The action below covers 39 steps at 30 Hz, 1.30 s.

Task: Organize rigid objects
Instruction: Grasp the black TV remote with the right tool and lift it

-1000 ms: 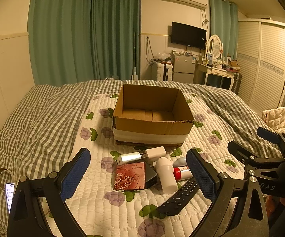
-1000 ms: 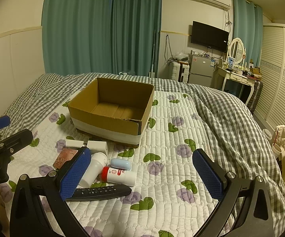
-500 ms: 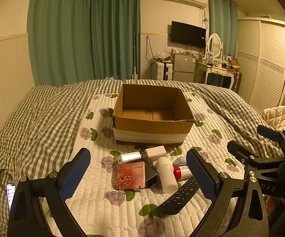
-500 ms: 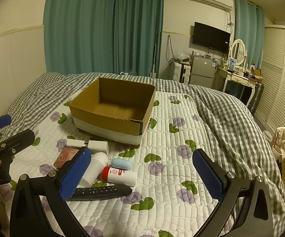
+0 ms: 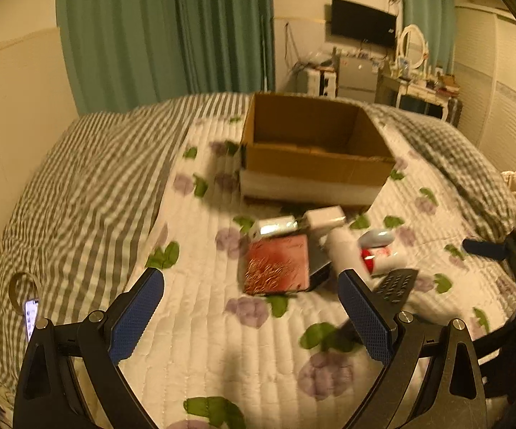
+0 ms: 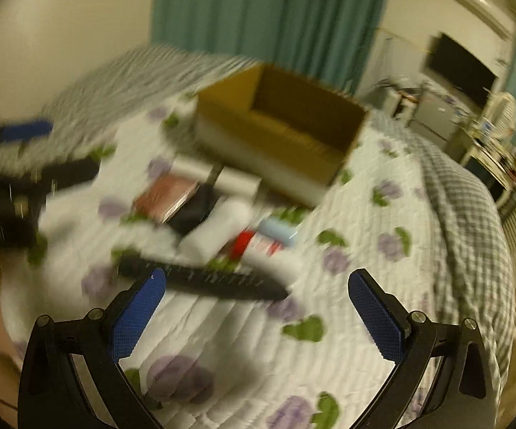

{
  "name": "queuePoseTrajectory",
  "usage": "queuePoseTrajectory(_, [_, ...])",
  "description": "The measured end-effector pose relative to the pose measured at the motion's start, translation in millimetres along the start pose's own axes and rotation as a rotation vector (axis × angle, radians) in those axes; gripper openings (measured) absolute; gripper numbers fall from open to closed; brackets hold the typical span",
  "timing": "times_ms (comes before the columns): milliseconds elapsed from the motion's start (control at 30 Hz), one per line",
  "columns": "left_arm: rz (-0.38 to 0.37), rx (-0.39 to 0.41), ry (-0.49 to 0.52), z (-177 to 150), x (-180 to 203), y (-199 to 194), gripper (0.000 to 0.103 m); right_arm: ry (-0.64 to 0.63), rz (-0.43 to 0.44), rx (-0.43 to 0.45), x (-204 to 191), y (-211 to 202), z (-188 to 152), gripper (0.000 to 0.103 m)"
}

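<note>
Cardboard is forming the open box (image 5: 315, 153) that is sitting at the far side of the flowered quilt (image 5: 200, 321) on the bed, and I am looking into it from both wrists. Just near of it the loose things are lying in a cluster: a red patterned case (image 5: 277, 264) is resting on something dark, a white bottle (image 5: 343, 246) is lying beside it to the right, a red-and-white tube (image 5: 383, 259) is lying further right, and a black remote (image 6: 200, 280) is lying nearest to me. I am holding my left tongs (image 5: 250, 318) wide apart over the quilt with nothing between them. My right tongs (image 6: 258, 312) are also gaping wide and gripping nothing, hovering just near of the remote. That view is blurring heavily.
</note>
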State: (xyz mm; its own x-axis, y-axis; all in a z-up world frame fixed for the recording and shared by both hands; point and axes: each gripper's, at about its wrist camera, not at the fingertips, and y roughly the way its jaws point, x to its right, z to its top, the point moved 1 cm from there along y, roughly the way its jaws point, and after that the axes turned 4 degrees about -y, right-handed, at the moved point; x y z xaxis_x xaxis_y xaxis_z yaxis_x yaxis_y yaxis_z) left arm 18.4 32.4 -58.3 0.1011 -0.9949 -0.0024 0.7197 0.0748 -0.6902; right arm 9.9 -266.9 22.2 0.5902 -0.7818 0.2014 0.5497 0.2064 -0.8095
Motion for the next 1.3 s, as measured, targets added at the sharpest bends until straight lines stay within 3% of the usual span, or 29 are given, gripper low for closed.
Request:
queuePoseTrajectory(100, [0.005,-0.015,-0.005,-2.5,-3.1,7.7,0.100,-0.063,0.009,-0.068,-12.2,24.4,-6.0,0.083])
queuePoseTrajectory(267, [0.007,-0.031,0.002,-2.6,-3.0,15.3,0.100,-0.054,0.029,-0.079,-7.7,48.9,0.7,0.077])
queuePoseTrajectory(333, [0.013,-0.039,0.000,-1.2,-3.8,19.6,0.100,-0.050,0.048,-0.101,-3.8,60.5,4.3,0.059])
queuePoseTrajectory(400, [0.020,-0.051,0.001,1.3,-4.7,24.5,0.100,-0.053,0.051,-0.098,-1.4,67.0,6.4,0.053])
queuePoseTrajectory(467, [0.035,-0.060,0.010,5.1,-5.2,31.3,0.100,-0.055,0.087,-0.095,2.1,67.5,8.0,0.042])
queuePoseTrajectory(533, [0.055,-0.074,0.010,10.0,-5.9,38.9,0.100,-0.010,0.149,-0.072,9.9,64.3,11.6,0.000])
queuePoseTrajectory(633, [0.068,-0.107,0.002,13.8,-9.6,48.7,0.100,0.023,0.213,-0.033,17.0,57.5,16.1,0.000])
queuePoseTrajectory(700, [0.067,-0.118,-0.007,12.5,-11.9,50.7,0.100,-0.072,0.240,-0.047,8.6,57.5,17.2,0.000])
queuePoseTrajectory(800, [0.062,-0.123,-0.003,10.0,-11.4,51.4,0.100,-0.218,0.210,-0.064,-3.4,60.8,18.5,0.002])
queuePoseTrajectory(867, [0.064,-0.120,0.009,8.5,-9.1,50.7,0.100,-0.273,0.174,-0.083,-3.0,66.6,22.3,0.014])
queuePoseTrajectory(933, [0.056,-0.121,0.016,7.0,-7.6,50.1,0.100,-0.297,0.174,-0.082,3.2,71.9,28.1,0.045])
queuePoseTrajectory(1067, [0.055,-0.127,0.019,6.1,-7.3,49.6,0.100,-0.376,0.299,-0.130,6.9,84.3,34.4,0.049])
queuePoseTrajectory(1133, [0.056,-0.131,0.015,6.6,-8.4,50.4,0.100,-0.465,0.297,-0.148,-0.5,90.9,33.6,0.058])
queuePoseTrajectory(1300, [0.073,-0.150,-0.003,9.0,-12.1,54.7,0.100,-0.574,0.302,-0.157,-18.2,108.4,40.3,0.058])
